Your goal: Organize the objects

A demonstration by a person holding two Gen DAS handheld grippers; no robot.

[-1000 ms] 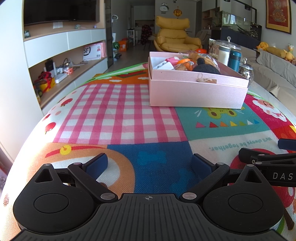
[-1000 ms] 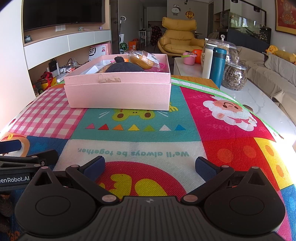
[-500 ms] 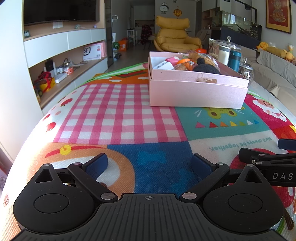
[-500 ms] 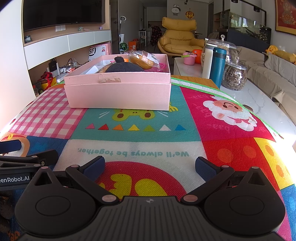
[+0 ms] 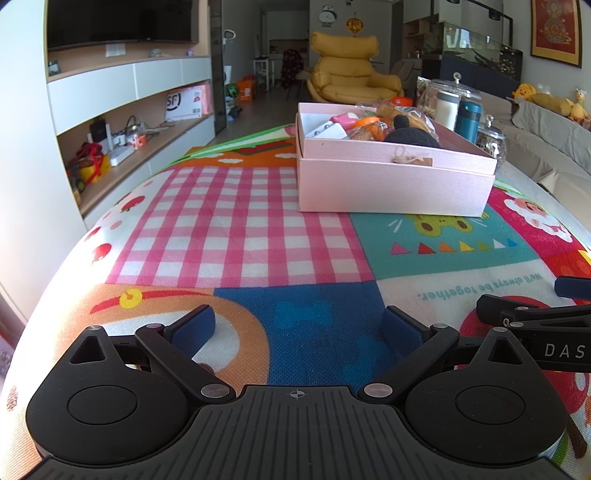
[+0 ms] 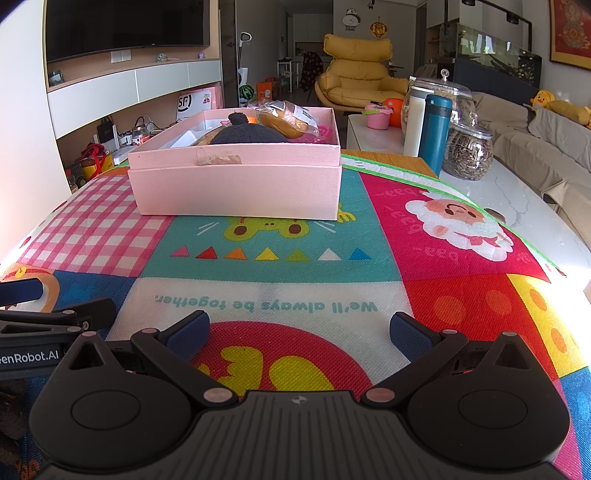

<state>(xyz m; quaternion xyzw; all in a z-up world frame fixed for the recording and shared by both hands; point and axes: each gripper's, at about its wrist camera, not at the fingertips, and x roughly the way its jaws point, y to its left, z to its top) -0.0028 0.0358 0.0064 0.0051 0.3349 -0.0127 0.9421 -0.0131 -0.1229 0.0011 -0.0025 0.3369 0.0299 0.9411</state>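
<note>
Nothing has moved since a second ago: both grippers, left and right, rest spread-fingered and empty on the worktop, objects piled in the pink box.

Ahead of me the patchwork play mat covers the table, and I place everything else from it. Just past its far right corner stand a teal flask, a white bottle and a glass jar of dark seeds. Well beyond the mat's far edge sits a yellow armchair. Left of the mat runs a wall shelf under a dark television; to the right, a covered sofa.
</note>
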